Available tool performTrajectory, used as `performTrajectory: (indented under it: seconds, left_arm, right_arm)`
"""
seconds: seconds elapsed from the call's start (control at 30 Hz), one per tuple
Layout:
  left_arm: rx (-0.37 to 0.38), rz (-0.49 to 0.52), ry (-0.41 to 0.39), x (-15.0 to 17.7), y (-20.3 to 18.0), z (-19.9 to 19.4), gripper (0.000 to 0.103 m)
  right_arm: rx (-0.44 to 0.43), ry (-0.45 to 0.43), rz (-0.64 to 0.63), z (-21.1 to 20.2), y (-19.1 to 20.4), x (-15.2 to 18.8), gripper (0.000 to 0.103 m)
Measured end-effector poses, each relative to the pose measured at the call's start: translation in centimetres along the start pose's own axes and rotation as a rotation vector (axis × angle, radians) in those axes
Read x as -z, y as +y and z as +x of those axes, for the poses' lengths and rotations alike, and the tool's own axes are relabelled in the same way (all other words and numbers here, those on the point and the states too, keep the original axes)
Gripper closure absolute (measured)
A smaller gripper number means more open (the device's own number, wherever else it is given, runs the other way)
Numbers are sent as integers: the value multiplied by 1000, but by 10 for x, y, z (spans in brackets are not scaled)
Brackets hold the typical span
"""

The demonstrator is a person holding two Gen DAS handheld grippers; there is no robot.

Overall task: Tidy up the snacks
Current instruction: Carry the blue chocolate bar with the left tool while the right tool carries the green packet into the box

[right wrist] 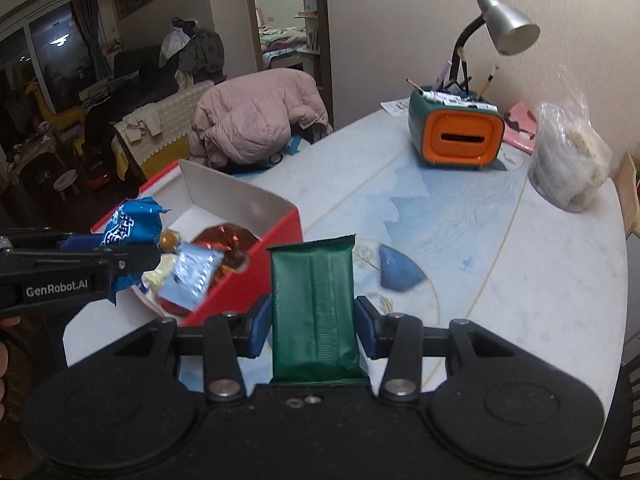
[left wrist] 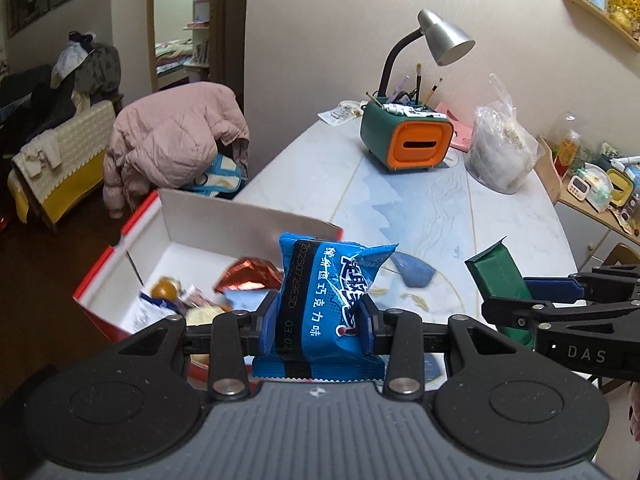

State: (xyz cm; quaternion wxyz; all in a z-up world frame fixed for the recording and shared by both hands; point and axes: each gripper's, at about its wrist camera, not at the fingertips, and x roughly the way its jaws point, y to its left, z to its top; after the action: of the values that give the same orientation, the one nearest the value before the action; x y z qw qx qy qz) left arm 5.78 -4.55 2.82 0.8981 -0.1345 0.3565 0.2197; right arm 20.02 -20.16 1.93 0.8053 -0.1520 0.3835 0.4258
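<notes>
Both grippers loaded, both clear of the counter (right wrist: pixel 520 280). Left gripper (left wrist: pixel 320 322): fingers (left wrist: pixel 267 326) clenched on the blue snack packet (left wrist: pixel 324 300), which sits just right of the red box (left wrist: pixel 132 236), near its front right corner. Right gripper (right wrist: pixel 312 326): fingers (right wrist: pixel 365 328) clamped on the green bar (right wrist: pixel 314 312), upright between the pads, further right of the red box and over bare counter. Box is open with white inner walls; it already holds a copper-foil pack (right wrist: pixel 224 246), a pale blue sachet (right wrist: pixel 190 276) and a few more I can't identify. Judgement: the step is carrying both to the box. To do it well, go one at a time, left first since it's nearest. Bring the packet over the box's free back half, lower inside the walls, then let go; dropping from height risks a bounce off the pile. Keep the right hand wide of the box until the left is out, since the two grippers sit close together. The cardboard wall looks light, so don't clip the rim.
</notes>
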Motion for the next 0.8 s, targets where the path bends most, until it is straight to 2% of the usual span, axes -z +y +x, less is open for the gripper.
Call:
performTrajectory:
  seconds: [0.23, 0.53, 0.8]
  left_arm:
    - [-20, 29, 28, -17, 62, 13, 64]
    - [-62, 61, 114, -31, 147, 64, 64]
    - [-42, 101, 205, -32, 180, 119, 64]
  right_arm:
    - [22, -2, 16, 23, 50, -21, 60]
    - [57, 36, 44, 88, 99, -40, 60]
    - [94, 91, 64, 146, 124, -41, 60]
